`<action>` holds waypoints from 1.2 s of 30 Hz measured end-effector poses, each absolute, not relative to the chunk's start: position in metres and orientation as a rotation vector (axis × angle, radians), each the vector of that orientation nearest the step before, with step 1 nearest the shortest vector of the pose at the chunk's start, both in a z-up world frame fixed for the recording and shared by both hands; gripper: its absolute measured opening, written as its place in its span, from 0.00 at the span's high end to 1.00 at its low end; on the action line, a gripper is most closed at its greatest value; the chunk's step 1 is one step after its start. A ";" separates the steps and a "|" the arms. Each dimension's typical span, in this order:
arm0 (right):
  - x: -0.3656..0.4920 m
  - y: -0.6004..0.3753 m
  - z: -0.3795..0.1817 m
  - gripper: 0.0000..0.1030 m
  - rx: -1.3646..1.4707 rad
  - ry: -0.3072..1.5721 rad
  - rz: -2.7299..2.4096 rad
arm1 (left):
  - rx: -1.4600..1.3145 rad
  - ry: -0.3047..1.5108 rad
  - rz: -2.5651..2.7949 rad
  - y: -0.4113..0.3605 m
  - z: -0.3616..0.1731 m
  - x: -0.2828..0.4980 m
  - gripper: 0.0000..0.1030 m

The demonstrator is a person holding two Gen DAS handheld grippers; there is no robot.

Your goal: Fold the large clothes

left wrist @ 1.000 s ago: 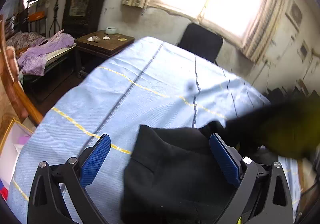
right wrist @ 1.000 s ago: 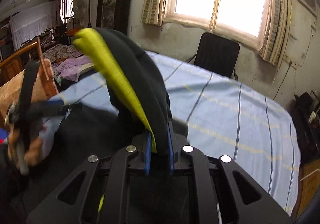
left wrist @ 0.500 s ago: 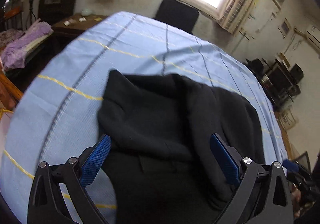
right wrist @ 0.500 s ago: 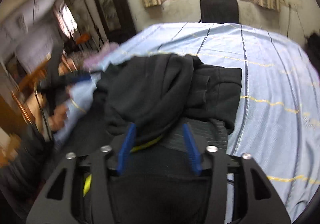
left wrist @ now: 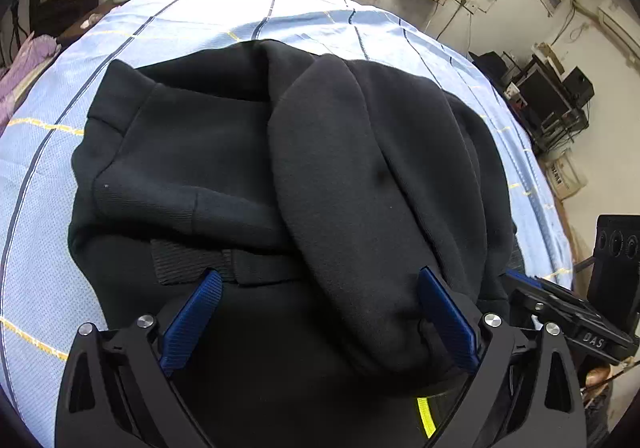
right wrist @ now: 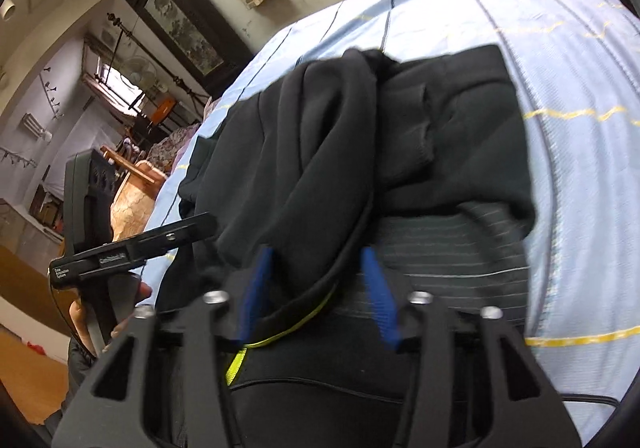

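A thick, soft, floppy black hooded sweatshirt (left wrist: 280, 176) lies bunched on the blue striped tabletop (left wrist: 36, 208), both hand-held grippers (left wrist: 320, 322) (right wrist: 316, 292) wide open, gripping nothing; probably best pinched at its ribbed hem (right wrist: 452, 244).

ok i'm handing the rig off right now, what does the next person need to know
Left gripper: open, over the near edge of the black hoodie, gripping nothing.
Right gripper: open, a yellow-lined black fold lying loose between its fingers.
The hoodie sits bunched on the blue striped bedsheet, one thick fold thrown across the body.
Done: first fold laid over.
Left: flatten it, tuck the rest, likely fold again.
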State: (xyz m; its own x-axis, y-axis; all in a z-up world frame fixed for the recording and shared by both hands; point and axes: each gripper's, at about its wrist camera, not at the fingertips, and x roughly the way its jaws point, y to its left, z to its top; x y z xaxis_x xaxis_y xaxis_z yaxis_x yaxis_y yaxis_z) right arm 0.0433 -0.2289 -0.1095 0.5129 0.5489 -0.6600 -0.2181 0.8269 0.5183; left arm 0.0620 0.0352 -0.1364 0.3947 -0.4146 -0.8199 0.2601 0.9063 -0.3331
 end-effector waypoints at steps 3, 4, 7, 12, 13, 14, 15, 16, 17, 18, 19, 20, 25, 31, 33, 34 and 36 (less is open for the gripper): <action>0.040 -0.221 -0.109 0.91 0.364 0.917 0.479 | -0.124 1.032 -0.400 0.039 -0.126 0.057 0.57; 0.039 -0.220 -0.107 0.92 0.359 0.913 0.484 | -0.130 1.021 -0.397 0.043 -0.121 0.056 0.67; 0.028 -0.219 -0.098 0.93 0.385 0.892 0.513 | -0.188 0.995 -0.432 0.061 -0.103 0.050 0.96; 0.010 -0.213 -0.093 0.93 0.385 0.879 0.535 | -0.179 0.997 -0.467 0.065 -0.097 0.036 0.78; 0.011 -0.214 -0.096 0.93 0.385 0.886 0.526 | -0.180 1.015 -0.477 0.064 -0.102 0.036 0.60; 0.014 -0.215 -0.099 0.93 0.390 0.892 0.518 | -0.178 1.024 -0.475 0.061 -0.106 0.035 0.24; 0.016 -0.218 -0.102 0.93 0.401 0.900 0.513 | -0.169 1.011 -0.460 0.058 -0.110 0.032 0.16; 0.019 -0.220 -0.106 0.92 0.419 0.913 0.511 | -0.154 1.011 -0.461 0.054 -0.114 0.031 0.16; 0.021 -0.225 -0.110 0.92 0.446 0.927 0.512 | -0.141 1.024 -0.477 0.048 -0.117 0.032 0.16; 0.023 -0.227 -0.112 0.91 0.461 0.936 0.513 | -0.143 1.046 -0.504 0.042 -0.122 0.033 0.16; 0.024 -0.227 -0.113 0.89 0.466 0.940 0.512 | -0.146 1.061 -0.519 0.036 -0.125 0.036 0.16; 0.025 -0.228 -0.113 0.87 0.466 0.946 0.508 | -0.140 1.078 -0.526 0.031 -0.129 0.040 0.18; 0.027 -0.222 -0.118 0.87 0.464 0.959 0.498 | -0.151 1.100 -0.535 0.023 -0.136 0.053 0.82; 0.019 -0.215 -0.107 0.93 0.488 0.935 0.566 | -0.106 0.956 -0.504 0.036 -0.088 0.032 0.84; 0.021 -0.209 -0.112 0.93 0.470 0.962 0.569 | -0.041 0.977 -0.469 0.032 -0.098 0.031 0.83; 0.022 -0.206 -0.118 0.93 0.452 0.982 0.550 | -0.020 1.000 -0.452 0.031 -0.106 0.031 0.83; 0.027 -0.205 -0.132 0.93 0.446 1.015 0.521 | 0.018 1.062 -0.405 0.026 -0.131 0.035 0.79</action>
State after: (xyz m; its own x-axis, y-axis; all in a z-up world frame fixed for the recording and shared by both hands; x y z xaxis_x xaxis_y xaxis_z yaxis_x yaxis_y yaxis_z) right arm 0.0274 -0.2051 -0.1316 0.4264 0.5997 -0.6772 -0.2007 0.7927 0.5756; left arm 0.0348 0.0262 -0.1310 0.4206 -0.3144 -0.8510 0.3319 0.9263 -0.1782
